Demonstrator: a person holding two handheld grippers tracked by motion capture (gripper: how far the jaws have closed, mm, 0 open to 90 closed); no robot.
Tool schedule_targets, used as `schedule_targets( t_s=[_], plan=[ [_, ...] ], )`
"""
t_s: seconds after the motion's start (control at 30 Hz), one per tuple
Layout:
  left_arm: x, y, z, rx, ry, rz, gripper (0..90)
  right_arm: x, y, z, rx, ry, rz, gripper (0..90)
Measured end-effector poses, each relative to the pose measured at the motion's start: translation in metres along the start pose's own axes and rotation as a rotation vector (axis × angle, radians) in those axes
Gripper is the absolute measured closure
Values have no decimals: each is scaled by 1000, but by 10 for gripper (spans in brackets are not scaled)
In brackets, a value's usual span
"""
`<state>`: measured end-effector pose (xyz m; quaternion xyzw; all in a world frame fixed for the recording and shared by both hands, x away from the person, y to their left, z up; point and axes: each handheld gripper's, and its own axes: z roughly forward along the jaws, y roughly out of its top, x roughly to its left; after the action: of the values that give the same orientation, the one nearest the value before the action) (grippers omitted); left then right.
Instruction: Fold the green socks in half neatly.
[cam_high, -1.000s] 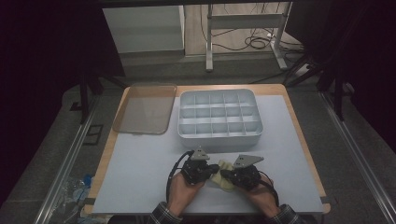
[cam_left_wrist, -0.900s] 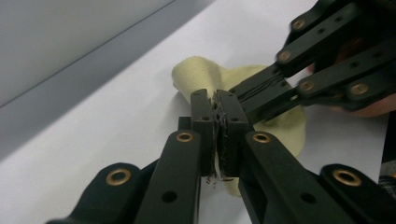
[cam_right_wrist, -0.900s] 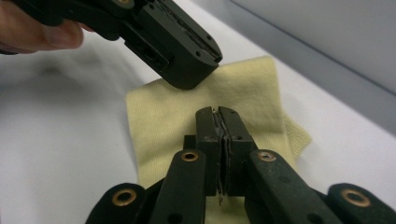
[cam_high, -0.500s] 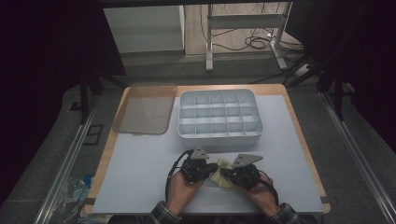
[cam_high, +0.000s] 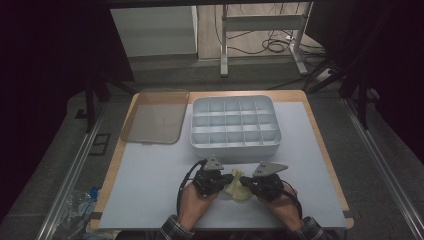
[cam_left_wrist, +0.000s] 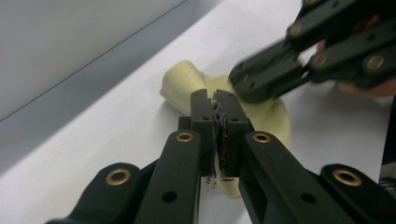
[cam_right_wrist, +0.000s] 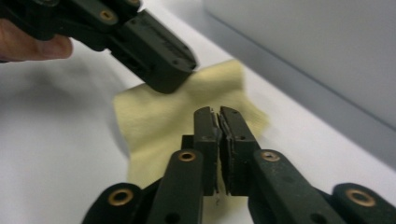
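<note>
High view: one yellow cloth (cam_high: 236, 186) lies lower centre between two grippers, left gripper (cam_high: 226, 179) and right gripper (cam_high: 246, 182), both clenched, jaws just parting on the right; one compartment tray (cam_high: 234, 146) above, one lid (cam_high: 153, 116) upper left.

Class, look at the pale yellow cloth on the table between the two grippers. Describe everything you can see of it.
The yellow cloth is a small, soft, pale piece of fabric, rumpled and partly folded. It lies on the white table mat, near its front edge and in front of the grey compartment tray. The left gripper and the right gripper meet over it from either side, jaws together. The right one's have just been opening slightly. Whether either pinches fabric cannot be told.
</note>
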<state>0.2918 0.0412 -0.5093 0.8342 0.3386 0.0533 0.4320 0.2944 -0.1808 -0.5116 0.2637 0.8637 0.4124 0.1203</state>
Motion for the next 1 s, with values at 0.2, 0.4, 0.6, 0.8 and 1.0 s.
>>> schedule_targets(
  t_s=[0.2,0.4,0.6,0.8,1.0],
  plan=[
    [-5,4,1,4,-6,13,873,-7,-3,-17,7,-46,7,819],
    [-9,6,3,4,-15,23,869,-10,-12,-24,20,-54,25,809],
    [-12,7,3,2,-19,32,868,-11,-18,-16,40,-53,33,812],
    [-16,8,3,-1,-25,42,868,-11,-19,-13,48,-54,37,814],
    [-18,9,3,-3,-31,49,867,-10,-19,-10,48,-51,40,820]
  ],
)
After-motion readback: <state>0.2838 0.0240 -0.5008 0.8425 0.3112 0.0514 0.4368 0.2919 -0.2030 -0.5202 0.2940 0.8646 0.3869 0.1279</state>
